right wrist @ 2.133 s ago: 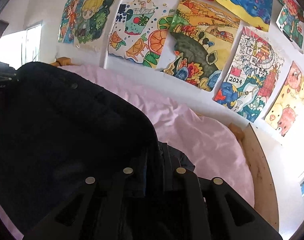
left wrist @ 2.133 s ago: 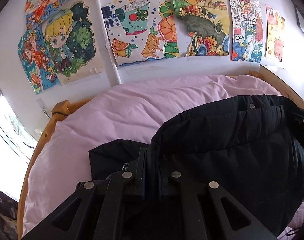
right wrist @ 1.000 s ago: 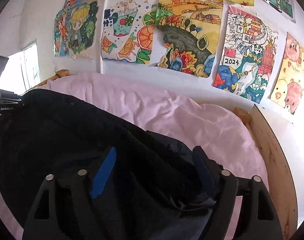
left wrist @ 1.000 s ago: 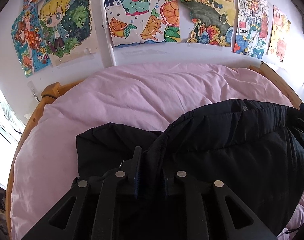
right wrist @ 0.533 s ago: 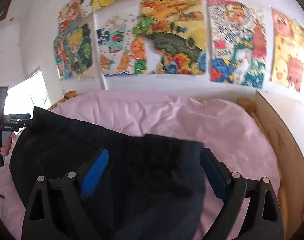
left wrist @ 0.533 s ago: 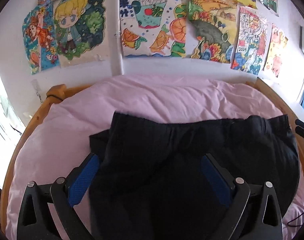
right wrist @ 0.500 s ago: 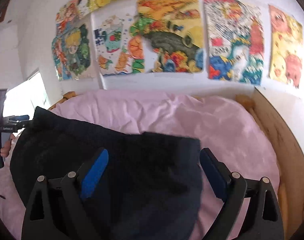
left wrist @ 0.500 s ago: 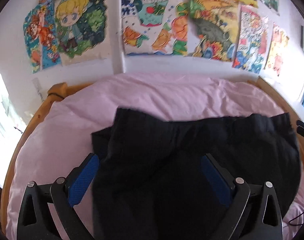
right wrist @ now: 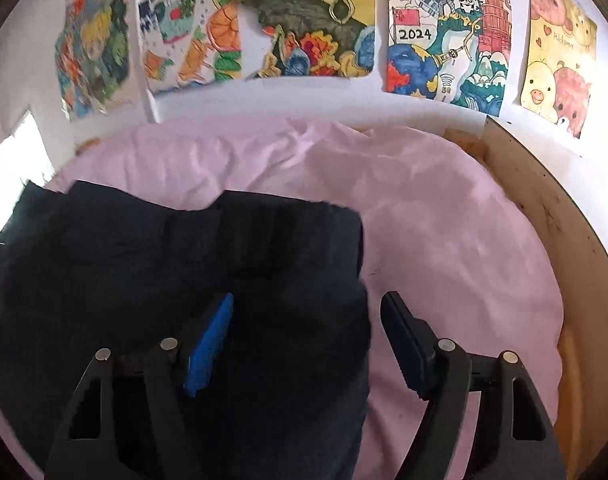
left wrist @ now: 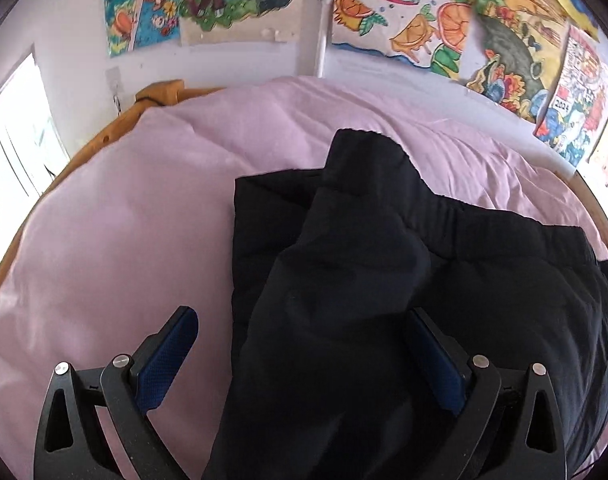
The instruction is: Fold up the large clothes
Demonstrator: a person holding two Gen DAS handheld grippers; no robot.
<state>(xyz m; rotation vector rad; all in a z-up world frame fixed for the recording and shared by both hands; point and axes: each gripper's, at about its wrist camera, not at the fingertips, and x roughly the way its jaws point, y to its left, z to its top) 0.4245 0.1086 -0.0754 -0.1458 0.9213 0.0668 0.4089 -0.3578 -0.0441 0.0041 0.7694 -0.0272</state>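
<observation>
Two grippers hang over a black coat (left wrist: pixel 384 280) that lies bunched on the pink quilt (left wrist: pixel 124 220) of a wood-framed bed (right wrist: pixel 564 240). The left gripper (left wrist: pixel 300 356) is spread wide, the coat's edge lying loose between its blue pads (left wrist: pixel 164 360). The right gripper (right wrist: pixel 308 344) is closing, with coat between its jaws but unpinched; quilt shows beside the coat.

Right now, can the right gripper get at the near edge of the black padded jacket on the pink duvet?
Probably yes: the right gripper already straddles the black padded jacket, its jaws closing with fabric between them, nothing in the way on the pink duvet.
</observation>
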